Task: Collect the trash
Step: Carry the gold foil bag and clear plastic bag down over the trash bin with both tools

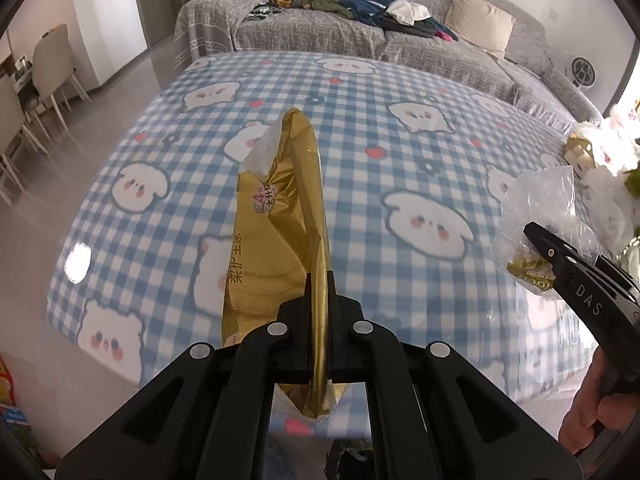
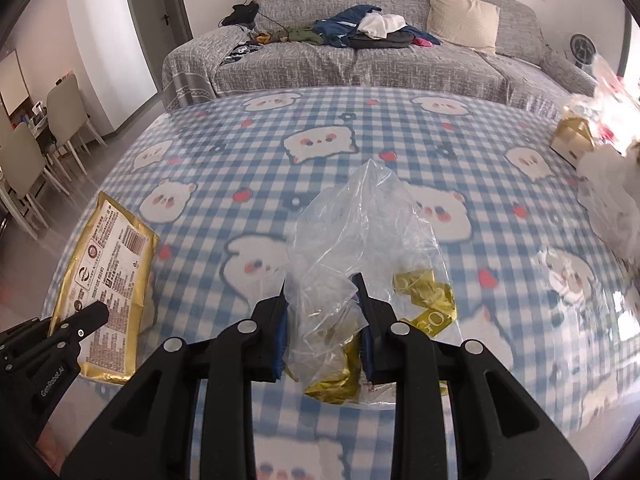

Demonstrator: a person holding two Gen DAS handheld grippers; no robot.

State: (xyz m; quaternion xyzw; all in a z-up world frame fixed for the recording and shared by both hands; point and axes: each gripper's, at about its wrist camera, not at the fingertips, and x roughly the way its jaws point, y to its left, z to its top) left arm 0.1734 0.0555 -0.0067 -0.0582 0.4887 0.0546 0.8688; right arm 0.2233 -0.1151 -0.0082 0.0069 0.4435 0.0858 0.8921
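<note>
Left tongs [image 1: 318, 280] are pinching gold pack [image 1: 280, 216]; right tongs [image 2: 322, 284] are gripping clear bag [image 2: 352, 240], both over worktop [image 2: 240, 152], sofa [image 2: 360, 64] at 12 o'clock.

Your left gripper [image 1: 318, 280] points steeply down, jaws pinched fully together on the gold packet [image 1: 288, 216]; your right gripper [image 2: 322, 284], to its right, tilts down likewise, jaws narrowly parted and clamped on the clear bag [image 2: 352, 240]; your right hand [image 1: 596, 404] wraps its handle.
</note>
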